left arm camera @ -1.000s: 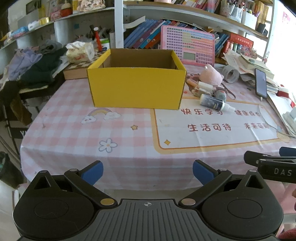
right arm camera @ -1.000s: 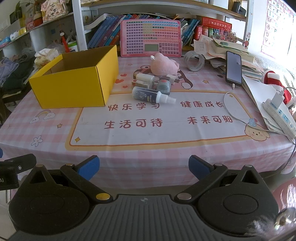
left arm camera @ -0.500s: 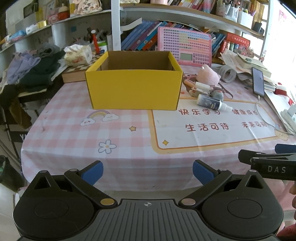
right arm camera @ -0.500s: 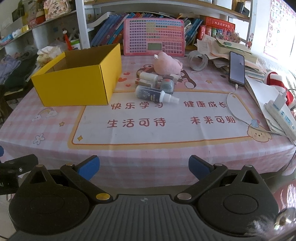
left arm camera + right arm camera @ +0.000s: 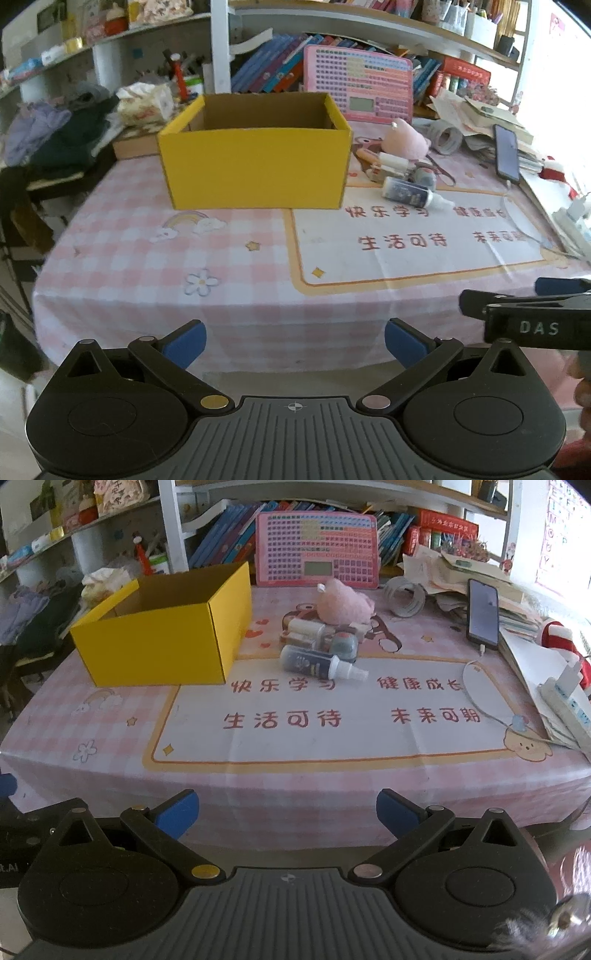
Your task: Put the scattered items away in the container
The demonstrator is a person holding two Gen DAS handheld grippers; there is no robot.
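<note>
An open yellow cardboard box [image 5: 255,168] [image 5: 162,646] stands on the pink checked tablecloth, at the far left of the table in the right wrist view. To its right lies a cluster of small items: a dark spray bottle [image 5: 317,662] [image 5: 410,192] on its side, a pink plush toy [image 5: 341,602] [image 5: 404,140], a white bottle [image 5: 304,627] and a small grey jar [image 5: 345,646]. My left gripper [image 5: 293,341] is open at the table's near edge, holding nothing. My right gripper [image 5: 288,810] is open too, also at the near edge, well short of the items.
A phone [image 5: 482,614], a tape roll [image 5: 406,596], stacked papers and a power strip [image 5: 565,705] crowd the right side. A pink keyboard toy [image 5: 317,550] and books line the shelf behind. Clothes [image 5: 48,136] pile up at far left.
Both grippers have drifted slightly, so the table view shifted a little; the box and items have stayed where they were. Both stay open.
</note>
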